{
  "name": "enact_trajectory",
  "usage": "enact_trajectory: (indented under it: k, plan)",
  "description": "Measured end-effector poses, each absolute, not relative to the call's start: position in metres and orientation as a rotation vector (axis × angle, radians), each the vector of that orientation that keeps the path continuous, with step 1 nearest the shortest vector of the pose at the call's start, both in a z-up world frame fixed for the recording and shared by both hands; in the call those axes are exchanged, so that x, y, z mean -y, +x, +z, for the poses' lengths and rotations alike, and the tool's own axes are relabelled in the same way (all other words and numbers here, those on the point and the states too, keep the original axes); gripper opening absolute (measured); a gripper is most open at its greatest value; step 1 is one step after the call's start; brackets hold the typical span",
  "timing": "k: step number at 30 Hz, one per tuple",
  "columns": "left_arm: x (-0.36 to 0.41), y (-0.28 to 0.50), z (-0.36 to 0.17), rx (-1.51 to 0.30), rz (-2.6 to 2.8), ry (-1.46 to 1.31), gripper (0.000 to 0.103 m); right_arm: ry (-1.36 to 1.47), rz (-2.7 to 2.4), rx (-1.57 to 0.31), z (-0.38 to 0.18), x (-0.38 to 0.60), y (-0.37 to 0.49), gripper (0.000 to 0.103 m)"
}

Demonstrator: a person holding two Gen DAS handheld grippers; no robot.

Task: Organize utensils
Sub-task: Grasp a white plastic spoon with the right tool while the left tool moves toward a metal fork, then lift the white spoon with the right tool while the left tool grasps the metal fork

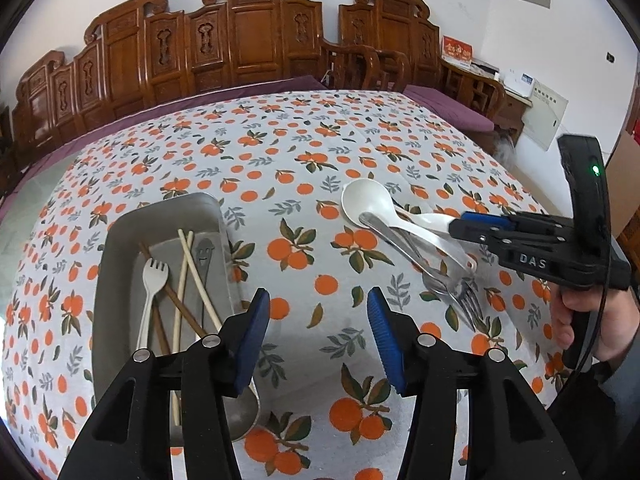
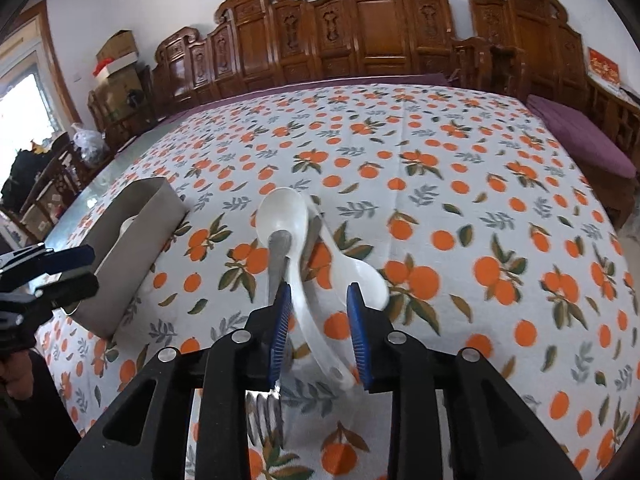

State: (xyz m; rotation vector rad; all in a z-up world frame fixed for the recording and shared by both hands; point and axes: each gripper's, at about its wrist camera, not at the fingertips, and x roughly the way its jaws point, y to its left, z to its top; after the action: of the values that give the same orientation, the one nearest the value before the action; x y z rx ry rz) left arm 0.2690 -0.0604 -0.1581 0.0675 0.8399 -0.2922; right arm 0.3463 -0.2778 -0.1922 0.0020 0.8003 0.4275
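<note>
A grey tray (image 1: 120, 240) at the left holds a white fork (image 1: 152, 284), chopsticks (image 1: 192, 268) and a grey spoon (image 1: 240, 408). To its right a pile lies on the cloth: a white spoon (image 1: 366, 200), a second white spoon, and metal forks (image 1: 466, 300). My left gripper (image 1: 318, 340) is open and empty, low over the cloth beside the tray. My right gripper (image 2: 320, 332) is open, its fingers either side of the white spoon's handle (image 2: 308, 312). The spoon's bowl (image 2: 282, 212) points away. The right gripper also shows in the left wrist view (image 1: 476, 228).
The table wears an orange-print cloth (image 2: 480, 200). Carved wooden benches (image 1: 248, 40) with purple cushions (image 2: 580, 140) run along the far and right sides. The tray's wall (image 2: 132, 248) stands left of the pile. Fork tines (image 2: 264, 416) lie under my right gripper.
</note>
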Motion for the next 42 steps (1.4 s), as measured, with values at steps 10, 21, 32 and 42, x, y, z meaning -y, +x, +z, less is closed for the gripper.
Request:
enact_trajectory:
  k: [10, 21, 32, 42]
  plan:
    - [0.068, 0.267, -0.162, -0.84, -0.297, 0.071, 0.048, 0.082, 0.498, -0.881, -0.208, 0.274, 0.368, 0.032]
    - [0.079, 0.263, -0.165, -0.844, -0.286, 0.091, 0.048, 0.12, 0.531, -0.907, -0.208, 0.274, 0.367, 0.005]
    - [0.098, 0.266, -0.165, -0.876, -0.28, 0.076, 0.048, 0.156, 0.505, -0.786, -0.18, 0.305, 0.354, 0.005]
    - [0.139, 0.269, -0.179, -0.921, -0.327, 0.087, 0.048, 0.183, 0.44, -0.762, -0.177, 0.332, 0.353, 0.005]
